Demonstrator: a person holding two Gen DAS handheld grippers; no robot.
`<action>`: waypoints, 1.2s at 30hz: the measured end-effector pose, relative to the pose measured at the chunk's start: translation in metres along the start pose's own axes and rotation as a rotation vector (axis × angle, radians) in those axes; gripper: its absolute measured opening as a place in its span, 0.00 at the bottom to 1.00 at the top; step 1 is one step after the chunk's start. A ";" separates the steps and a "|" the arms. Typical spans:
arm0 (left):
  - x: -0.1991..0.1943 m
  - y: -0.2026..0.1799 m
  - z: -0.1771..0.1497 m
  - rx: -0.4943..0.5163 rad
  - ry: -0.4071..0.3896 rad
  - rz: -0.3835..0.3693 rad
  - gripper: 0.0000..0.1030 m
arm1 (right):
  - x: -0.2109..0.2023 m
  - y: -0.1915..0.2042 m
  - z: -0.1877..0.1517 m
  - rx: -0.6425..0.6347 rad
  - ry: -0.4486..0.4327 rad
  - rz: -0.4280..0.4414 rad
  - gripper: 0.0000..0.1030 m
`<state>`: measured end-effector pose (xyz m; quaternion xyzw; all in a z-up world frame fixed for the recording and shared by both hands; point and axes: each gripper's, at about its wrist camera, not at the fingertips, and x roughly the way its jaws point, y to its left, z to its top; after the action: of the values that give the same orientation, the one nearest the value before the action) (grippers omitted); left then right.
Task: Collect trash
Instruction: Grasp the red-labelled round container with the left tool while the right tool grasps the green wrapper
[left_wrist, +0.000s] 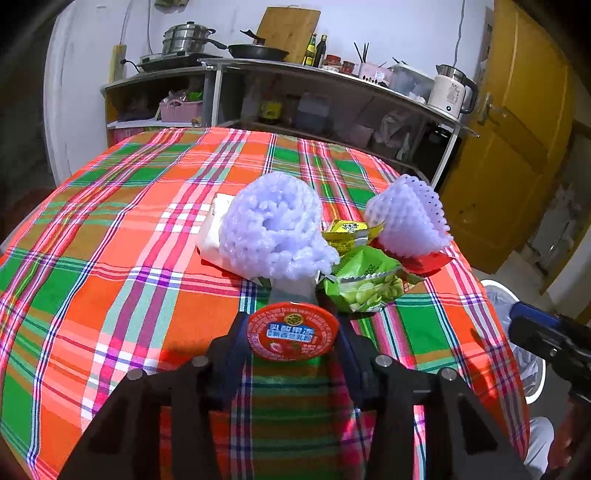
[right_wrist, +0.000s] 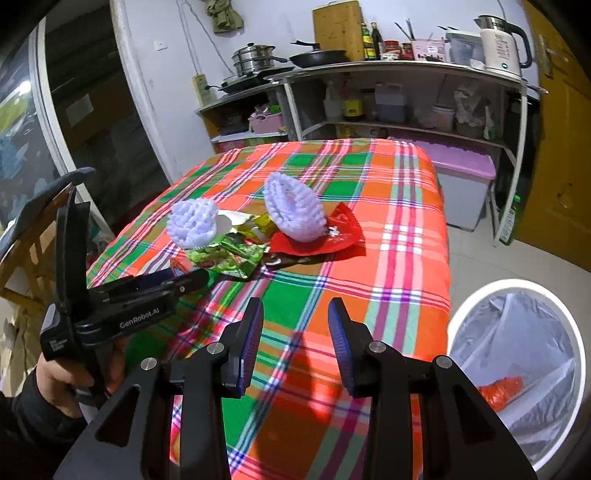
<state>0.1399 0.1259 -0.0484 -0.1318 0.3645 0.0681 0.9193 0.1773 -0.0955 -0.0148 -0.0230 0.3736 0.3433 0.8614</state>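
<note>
Trash is what the left tool (left_wrist: 291, 332) has between its two fingers: a small cup with a red lid (left_wrist: 293, 330), squeezed tight and held just above the tabletop (left_wrist: 110, 258). The right tool (right_wrist: 295, 332) has its fingers wide apart and holds nothing; it hangs over the near end of the checked cloth. Just past the cup sits the pile that is left. It has two puffy purple foam nets (left_wrist: 275, 227) (left_wrist: 408, 216), a green snack bag (left_wrist: 365, 284), a yellow wrapper (left_wrist: 347, 232), a red wrapper (right_wrist: 325, 236) under one net, and something white (left_wrist: 214, 229) behind the other net. Off to the right, beside the tabletop and down on the floor, stands a white bin (right_wrist: 517, 369) with a clear bag inside. One orange bit (right_wrist: 502, 391) lies in it already. So I think the job has only just started: the cup needs to go in the bin, and most of the pile waits.
</note>
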 end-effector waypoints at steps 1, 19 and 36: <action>-0.002 0.001 -0.001 0.001 -0.006 -0.001 0.44 | 0.002 0.002 0.001 -0.008 0.000 0.003 0.36; -0.038 0.043 -0.013 -0.070 -0.057 -0.002 0.44 | 0.068 0.042 0.026 -0.101 0.096 0.125 0.45; -0.040 0.053 -0.017 -0.086 -0.065 -0.016 0.44 | 0.105 0.041 0.034 0.158 0.201 0.123 0.46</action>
<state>0.0879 0.1705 -0.0424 -0.1718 0.3302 0.0806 0.9246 0.2247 0.0062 -0.0513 0.0337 0.4845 0.3608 0.7962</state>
